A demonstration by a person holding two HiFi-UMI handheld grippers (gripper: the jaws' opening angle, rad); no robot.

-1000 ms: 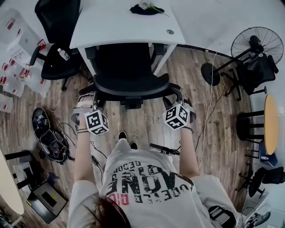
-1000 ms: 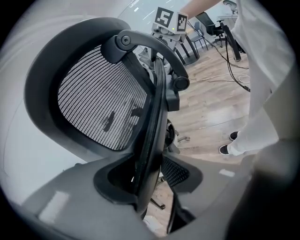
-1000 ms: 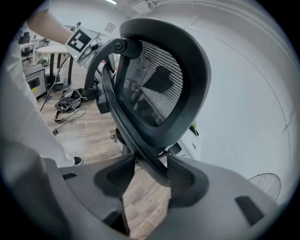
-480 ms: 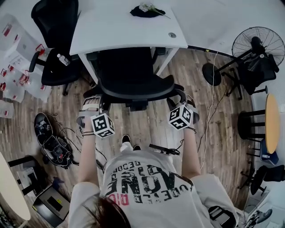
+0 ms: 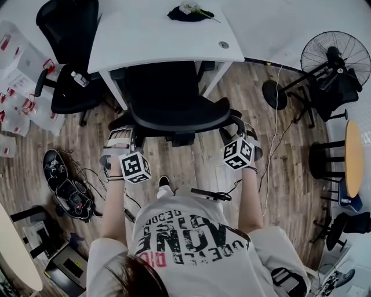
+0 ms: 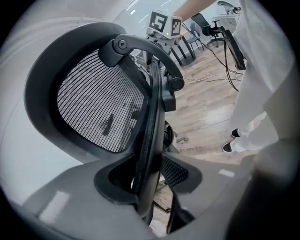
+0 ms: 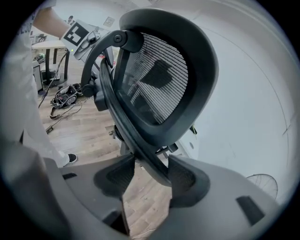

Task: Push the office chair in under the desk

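Note:
A black mesh office chair (image 5: 168, 98) stands with its seat partly under the white desk (image 5: 145, 35), its back toward me. My left gripper (image 5: 120, 136) holds the left edge of the chair back and my right gripper (image 5: 237, 125) holds the right edge. In the left gripper view the back's dark rim (image 6: 150, 122) runs between the jaws of my left gripper (image 6: 157, 164), and the pads press on it. In the right gripper view the rim (image 7: 126, 122) crosses slantwise between the pads of my right gripper (image 7: 147, 171), which are closed on it.
A second black chair (image 5: 69, 35) with a bottle (image 5: 78, 78) on it stands left of the desk. A standing fan (image 5: 333, 55) and dark stools are at the right. Cables and gear (image 5: 66, 188) lie on the wood floor at the left. A dark item with flowers (image 5: 188, 11) lies on the desk.
Both grippers stay on the chair back. They and the chair have shifted slightly to the right in the head view; the chair's place against the desk looks about the same.

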